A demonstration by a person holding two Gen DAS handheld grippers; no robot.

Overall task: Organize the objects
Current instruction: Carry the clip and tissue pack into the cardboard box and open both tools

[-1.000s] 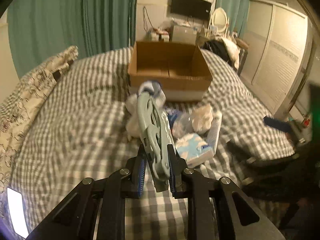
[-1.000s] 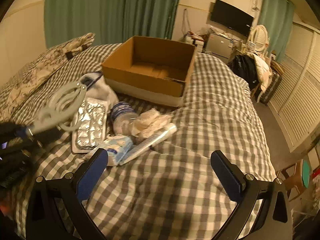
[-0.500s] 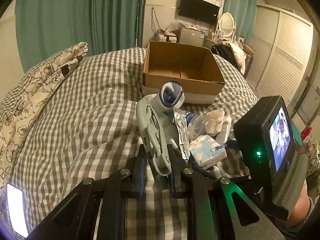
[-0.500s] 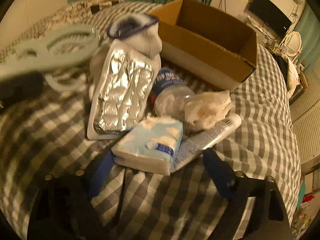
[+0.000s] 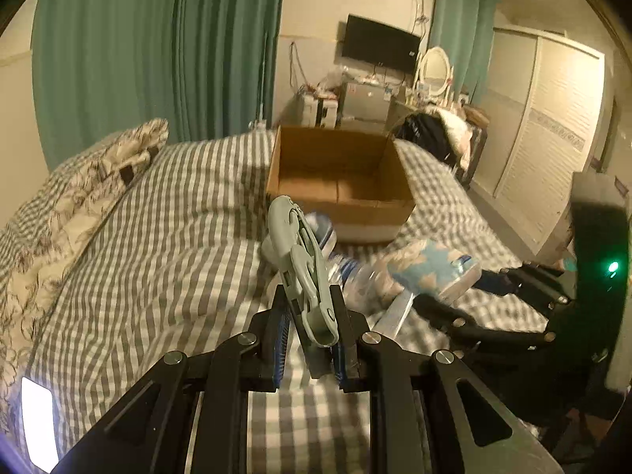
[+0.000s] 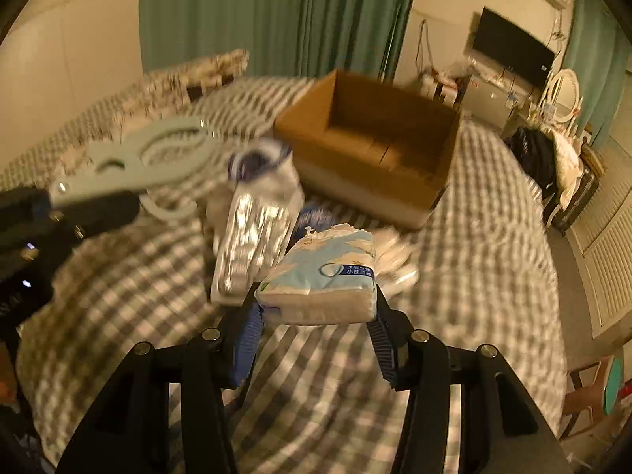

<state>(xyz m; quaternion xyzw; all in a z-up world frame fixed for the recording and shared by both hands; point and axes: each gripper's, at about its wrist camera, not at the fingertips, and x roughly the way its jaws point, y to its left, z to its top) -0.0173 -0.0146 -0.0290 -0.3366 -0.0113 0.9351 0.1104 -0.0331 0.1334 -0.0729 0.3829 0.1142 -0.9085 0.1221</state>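
Note:
My left gripper [image 5: 308, 339] is shut on a pale grey-green plastic clip [image 5: 302, 272], which sticks up and forward above the checked bed; the same clip [image 6: 150, 162] shows at the left of the right wrist view. My right gripper [image 6: 316, 316] has its jaws closing on a light blue tissue pack [image 6: 324, 280], and both pads press its sides. That tissue pack [image 5: 430, 268] hangs just above the bed. An open cardboard box [image 5: 339, 181] stands farther back, nothing visible inside. On the bed lie a foil blister pack [image 6: 252, 237], a water bottle [image 6: 316, 217] and a blue-and-white sock [image 6: 256, 162].
A patterned pillow [image 5: 98, 181] lies along the bed's left side before green curtains. Crumpled white tissue [image 6: 395, 252] sits right of the bottle. Beyond the bed's right edge are a wardrobe [image 5: 553, 138], a dresser with a mirror, and a chair [image 6: 584, 395].
The right gripper moved in over the pile, its jaws narrowed around the tissue pack, and the pack came up off the bed. The left gripper with the clip rose slightly.

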